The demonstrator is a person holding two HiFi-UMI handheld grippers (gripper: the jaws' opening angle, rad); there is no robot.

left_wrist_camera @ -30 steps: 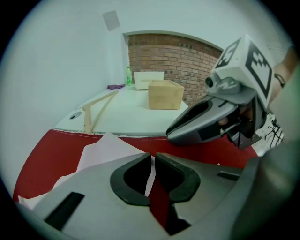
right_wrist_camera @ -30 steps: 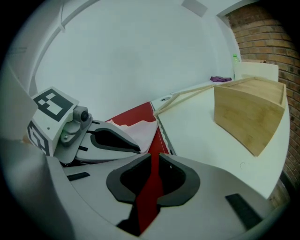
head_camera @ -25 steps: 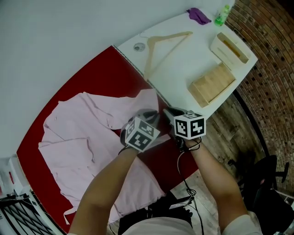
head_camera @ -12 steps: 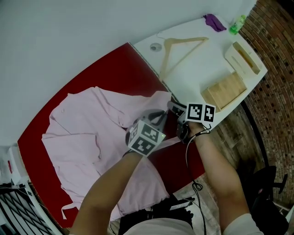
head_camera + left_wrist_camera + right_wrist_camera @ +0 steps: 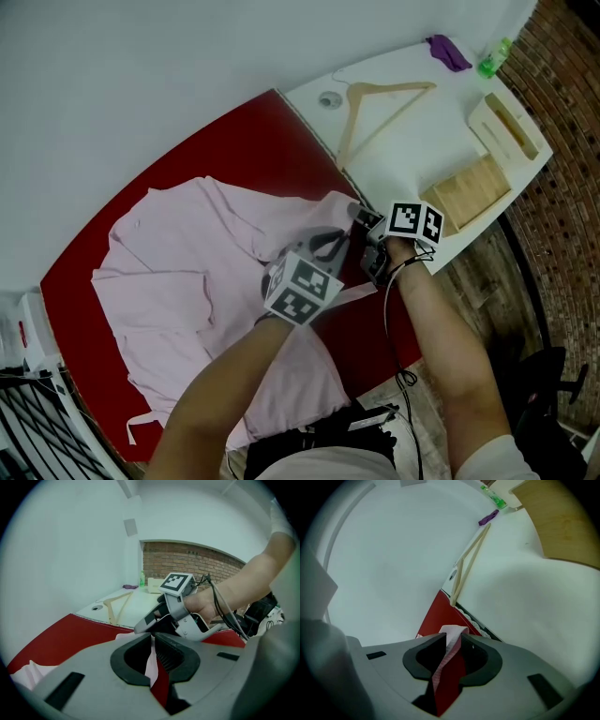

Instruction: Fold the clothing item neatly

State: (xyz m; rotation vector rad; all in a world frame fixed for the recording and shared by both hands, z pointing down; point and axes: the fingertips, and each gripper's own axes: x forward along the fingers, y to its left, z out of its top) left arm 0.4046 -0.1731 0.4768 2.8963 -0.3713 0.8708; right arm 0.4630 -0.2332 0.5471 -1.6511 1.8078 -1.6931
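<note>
With the pink shirt [image 5: 178, 281] clamped in the left gripper [image 5: 153, 641] and the just-widened right gripper [image 5: 451, 644], its edge should be carried leftward evenly.

- Tabletop [image 5: 412, 131]: white and bare at the far right end, red cover [image 5: 234, 150] over the rest, the two meeting along a straight diagonal seam.
- On the red cover: pink shirt [image 5: 178, 281], spread wide and rumpled, reaching almost to the seam.
- On the white part: wooden hanger [image 5: 347, 127] lying flat just beyond the seam, small round fitting [image 5: 329, 99] beside its hook.
- Far corner: purple cloth [image 5: 448, 52] and green bottle [image 5: 494, 58], near each other.
- Right edge: pale open box [image 5: 509, 127], then flat wooden board [image 5: 473, 187] just beside it, nearer the seam.
</note>
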